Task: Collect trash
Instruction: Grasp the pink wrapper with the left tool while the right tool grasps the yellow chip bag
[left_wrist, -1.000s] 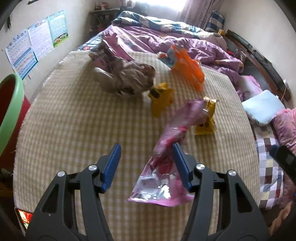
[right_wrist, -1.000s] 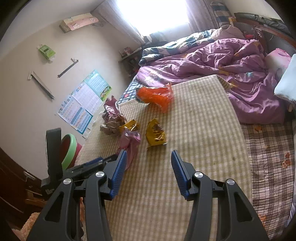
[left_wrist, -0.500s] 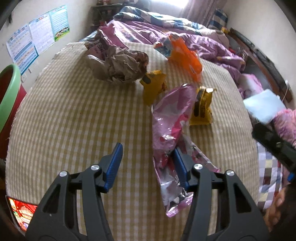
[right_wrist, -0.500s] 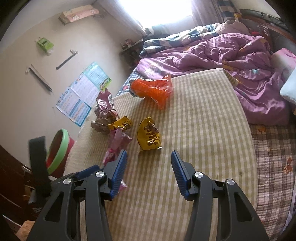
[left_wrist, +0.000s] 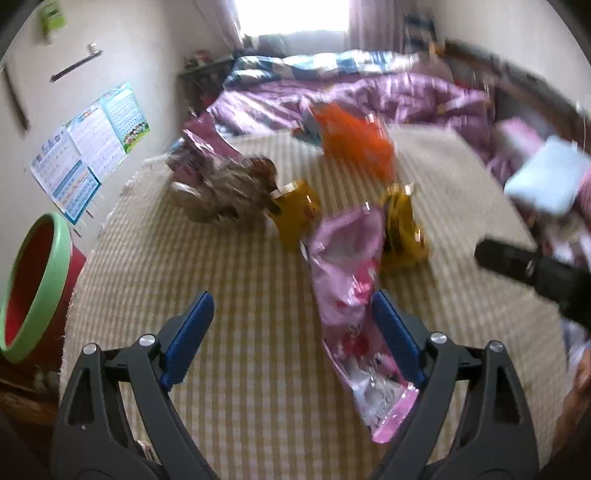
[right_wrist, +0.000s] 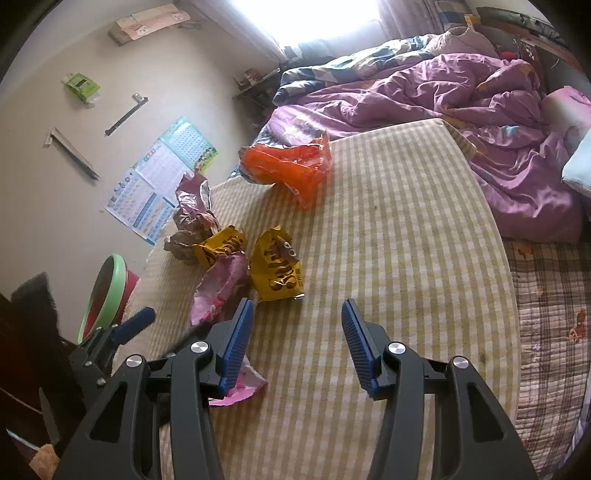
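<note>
**Trash collection: early stage, nothing binned yet**

Left gripper (left_wrist: 291, 325) jaws apart, empty; the pink wrapper (left_wrist: 347, 280) lies along its right finger, at about 1 o'clock from the gap. Left view is motion-blurred, so contact is probably touching but unconfirmed. Right gripper (right_wrist: 297, 343) wide apart, empty, hovering over the checked mat (right_wrist: 388, 229). Still on the mat: two yellow snack bags (right_wrist: 275, 266), orange bag (right_wrist: 291, 166) at 12 o'clock, crumpled foil wrappers (right_wrist: 190, 218) at 10 o'clock. Green-rimmed bin (left_wrist: 31, 280) stands at 9 o'clock, off the mat. All pieces remain.
</note>
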